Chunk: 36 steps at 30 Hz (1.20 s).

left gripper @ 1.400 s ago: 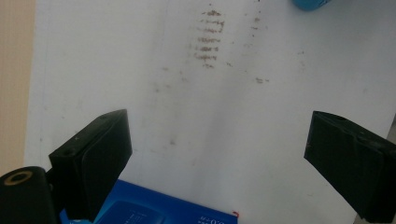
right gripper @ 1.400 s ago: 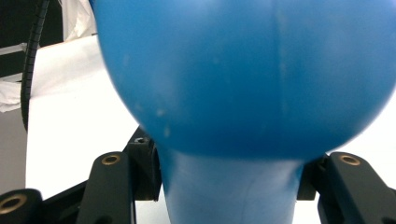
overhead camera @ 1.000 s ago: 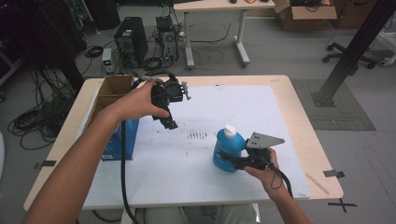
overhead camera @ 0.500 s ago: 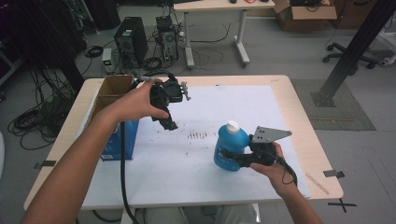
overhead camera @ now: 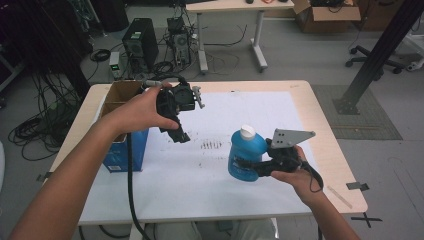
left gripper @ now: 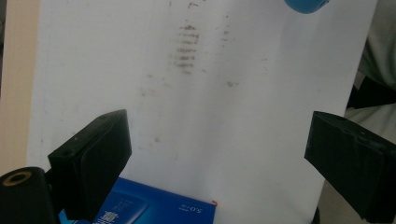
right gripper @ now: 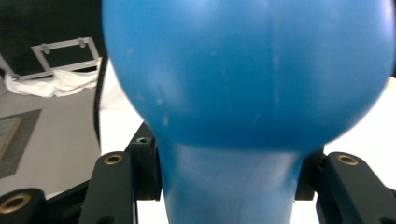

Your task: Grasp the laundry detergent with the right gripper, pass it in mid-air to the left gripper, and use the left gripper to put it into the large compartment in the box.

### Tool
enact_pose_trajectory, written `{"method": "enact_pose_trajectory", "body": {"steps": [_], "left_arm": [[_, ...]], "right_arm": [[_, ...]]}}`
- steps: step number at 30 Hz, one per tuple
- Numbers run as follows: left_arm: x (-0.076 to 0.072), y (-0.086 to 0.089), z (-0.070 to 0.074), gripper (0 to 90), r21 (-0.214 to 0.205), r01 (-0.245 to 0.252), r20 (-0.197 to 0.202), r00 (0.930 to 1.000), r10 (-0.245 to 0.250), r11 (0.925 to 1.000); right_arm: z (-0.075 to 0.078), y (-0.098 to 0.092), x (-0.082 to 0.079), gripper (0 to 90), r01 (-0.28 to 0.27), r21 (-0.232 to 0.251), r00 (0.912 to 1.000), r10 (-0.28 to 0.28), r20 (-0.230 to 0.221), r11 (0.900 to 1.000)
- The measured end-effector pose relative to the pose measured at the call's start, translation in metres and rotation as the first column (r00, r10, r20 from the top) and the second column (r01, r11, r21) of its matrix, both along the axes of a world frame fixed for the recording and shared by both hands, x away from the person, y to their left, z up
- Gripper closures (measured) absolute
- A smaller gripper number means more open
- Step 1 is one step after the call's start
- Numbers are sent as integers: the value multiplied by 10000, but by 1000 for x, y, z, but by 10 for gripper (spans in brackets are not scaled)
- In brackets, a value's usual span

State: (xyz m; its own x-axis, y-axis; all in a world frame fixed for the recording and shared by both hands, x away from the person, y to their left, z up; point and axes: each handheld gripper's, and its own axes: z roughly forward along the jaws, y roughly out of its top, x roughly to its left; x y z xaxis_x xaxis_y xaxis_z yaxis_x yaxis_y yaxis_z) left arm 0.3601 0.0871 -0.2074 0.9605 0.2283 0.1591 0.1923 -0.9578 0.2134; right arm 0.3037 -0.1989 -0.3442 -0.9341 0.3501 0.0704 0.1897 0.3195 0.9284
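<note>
You clamped the right gripper [overhead camera: 246,165] on the blue bottle [overhead camera: 244,155] to carry it; the left gripper [left gripper: 219,154] was open and empty.

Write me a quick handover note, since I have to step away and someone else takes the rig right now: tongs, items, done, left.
Right tongs: shut on the blue bottle, gripping its narrow part; bottle upright with white cap on, apparently lifted just off the white sheet.
Left tongs: open, empty, held above the sheet near the blue box.
Open cardboard box stands at the table's left edge, behind the blue box.
Done: bottle grasped.
Left: probably carry the bottle to wherever it belongs and release; destination unclear.
</note>
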Motion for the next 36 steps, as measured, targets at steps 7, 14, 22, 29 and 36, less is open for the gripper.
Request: {"method": "enact_pose_trajectory", "body": {"steps": [7,14,22,29,36], "left_arm": [[-15,-4,15,73,-100,336,-249,9991,-338,9994],[-23,-4,26,72,-39,490,-389,9980,-491,9988],[-30,-3,34,71,-3,483,-683,9965,-482,9988],[-39,-9,43,72,27,631,-1067,9923,-624,9980],[-45,-15,49,71,-183,1000,-1285,9865,-1015,9948]], "right_arm": [[11,8,0,438,-527,-126,9986,527,-59,9985],[21,14,2,438,-1102,-211,9939,1099,-123,9937],[30,21,10,438,-1764,-256,9840,1756,-288,9840],[39,38,18,438,-2579,-415,9658,2564,-379,9653],[46,53,23,438,-3143,-471,9491,3128,-357,9482]]}}
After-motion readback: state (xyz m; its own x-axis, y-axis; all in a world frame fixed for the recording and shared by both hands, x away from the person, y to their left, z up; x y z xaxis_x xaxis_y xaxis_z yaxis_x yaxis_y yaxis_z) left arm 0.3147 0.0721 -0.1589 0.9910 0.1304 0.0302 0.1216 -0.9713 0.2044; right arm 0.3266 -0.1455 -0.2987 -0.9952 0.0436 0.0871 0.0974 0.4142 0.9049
